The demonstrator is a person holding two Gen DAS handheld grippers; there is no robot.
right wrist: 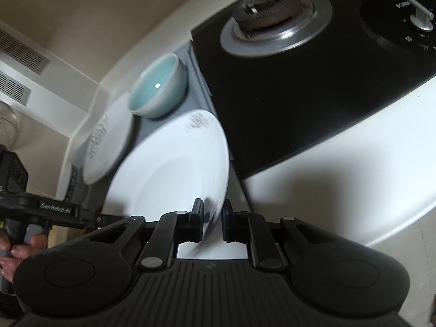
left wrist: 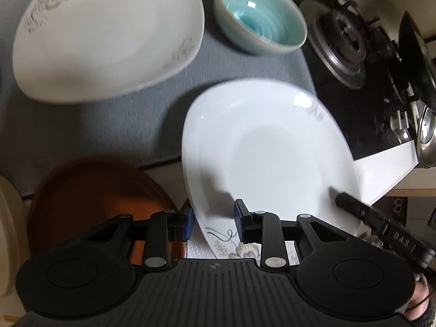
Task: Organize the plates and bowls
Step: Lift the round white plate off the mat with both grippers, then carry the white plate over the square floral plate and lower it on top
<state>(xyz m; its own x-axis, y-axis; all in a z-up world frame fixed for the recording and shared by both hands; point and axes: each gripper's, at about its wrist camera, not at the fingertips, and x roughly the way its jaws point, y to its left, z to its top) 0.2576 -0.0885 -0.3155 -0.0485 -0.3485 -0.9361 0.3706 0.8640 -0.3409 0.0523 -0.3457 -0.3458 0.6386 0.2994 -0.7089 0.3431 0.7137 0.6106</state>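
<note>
You've got motion blur across both views, so the floral print on the far white plate (left wrist: 109, 35) reads only as grey smudges along its rim. Down at seven o'clock in the left wrist view a brown plate (left wrist: 90, 199) sits mostly behind your left gripper (left wrist: 214, 220), its near half cut off by the black body, and a cream-coloured rim (left wrist: 8, 234) at nine o'clock is too clipped to name. At three o'clock the gas burner (left wrist: 343, 43) is plain enough, but the dark pan (left wrist: 417, 54) beyond it runs out of frame.

Now the near white plate (left wrist: 272, 152): it's tilted, hanging over the edge of the grey mat (left wrist: 81, 130), with its lower rim reaching down between your left fingers. The left blue pad (left wrist: 188, 222) is beside the plate's outer rim, the right one (left wrist: 241, 220) lies over its face, and there's a clear gap between them. They look part open around the rim; whether either pad actually presses it, I can't tell.

Over to the right wrist view: the same plate (right wrist: 174, 174) stands edge-on at twelve o'clock from your right gripper (right wrist: 212, 220), its rim dropping into the slot between the fingers. The jaws sit narrow, close on either side of that edge, though blur hides the contact. The teal-glazed bowl (right wrist: 159, 90) rests upright on the mat at eleven o'clock, just beyond the plate, apart from it.
</note>
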